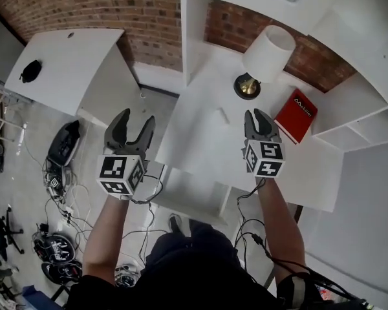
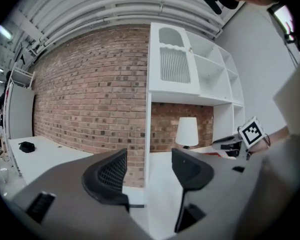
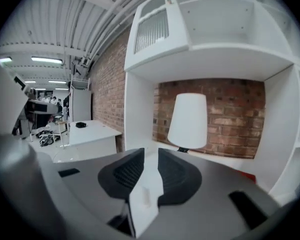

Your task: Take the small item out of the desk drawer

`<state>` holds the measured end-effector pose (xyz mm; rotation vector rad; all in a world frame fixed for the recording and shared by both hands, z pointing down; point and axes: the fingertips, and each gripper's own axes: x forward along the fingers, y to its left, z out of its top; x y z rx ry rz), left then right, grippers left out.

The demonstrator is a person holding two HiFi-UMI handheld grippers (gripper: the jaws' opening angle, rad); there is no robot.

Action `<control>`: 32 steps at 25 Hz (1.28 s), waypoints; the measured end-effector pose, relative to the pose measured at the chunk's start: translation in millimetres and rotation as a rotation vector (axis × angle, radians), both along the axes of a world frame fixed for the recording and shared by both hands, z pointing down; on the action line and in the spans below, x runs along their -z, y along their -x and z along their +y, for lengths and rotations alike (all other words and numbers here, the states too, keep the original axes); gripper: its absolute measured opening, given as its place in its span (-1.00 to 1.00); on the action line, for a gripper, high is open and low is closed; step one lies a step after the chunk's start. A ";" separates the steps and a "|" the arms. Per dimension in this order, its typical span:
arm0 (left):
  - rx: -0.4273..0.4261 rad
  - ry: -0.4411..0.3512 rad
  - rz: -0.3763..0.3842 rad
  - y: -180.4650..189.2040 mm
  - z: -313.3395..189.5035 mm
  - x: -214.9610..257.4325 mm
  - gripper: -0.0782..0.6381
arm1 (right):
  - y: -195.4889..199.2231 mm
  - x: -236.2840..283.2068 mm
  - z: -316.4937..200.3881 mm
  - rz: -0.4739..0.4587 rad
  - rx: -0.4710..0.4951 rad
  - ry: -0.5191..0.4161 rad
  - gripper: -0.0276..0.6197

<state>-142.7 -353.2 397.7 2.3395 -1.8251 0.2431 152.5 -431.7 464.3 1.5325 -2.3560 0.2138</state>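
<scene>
My right gripper (image 3: 150, 156) is shut on a small flat white item (image 3: 146, 194) that stands on edge between the two pads and sticks out toward the camera. In the head view this gripper (image 1: 258, 124) hangs over the white desk (image 1: 200, 128), left of the red book. The desk drawer (image 1: 191, 196) stands pulled out below the desk's front edge, between my two arms. My left gripper (image 1: 132, 129) hovers off the desk's left side with its jaws wide apart, and the left gripper view shows this gripper (image 2: 149, 166) open and empty.
A white lamp (image 1: 268, 53) and a red book (image 1: 296, 115) sit at the back of the desk under white shelves (image 1: 368, 118). A second white table (image 1: 64, 63) with a black object (image 1: 30, 70) stands at left. Cables and gear (image 1: 58, 166) lie on the floor.
</scene>
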 end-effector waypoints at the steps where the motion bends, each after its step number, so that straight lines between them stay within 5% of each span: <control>1: -0.015 -0.020 0.005 -5.2 2.9 10.5 -0.01 | -3.6 18.5 9.2 -0.011 -0.019 -0.036 -0.65; 8: -0.120 -0.160 0.021 -35.0 33.5 79.2 -0.01 | -15.6 133.3 76.5 -0.009 -0.097 -0.271 -0.52; 16: -0.135 -0.268 0.035 -32.9 92.4 140.4 -0.06 | -25.6 218.9 166.7 -0.052 -0.173 -0.433 -0.49; 32: -0.140 -0.341 0.078 -27.3 159.6 180.9 -0.11 | -10.2 260.4 253.0 -0.031 -0.153 -0.521 -0.58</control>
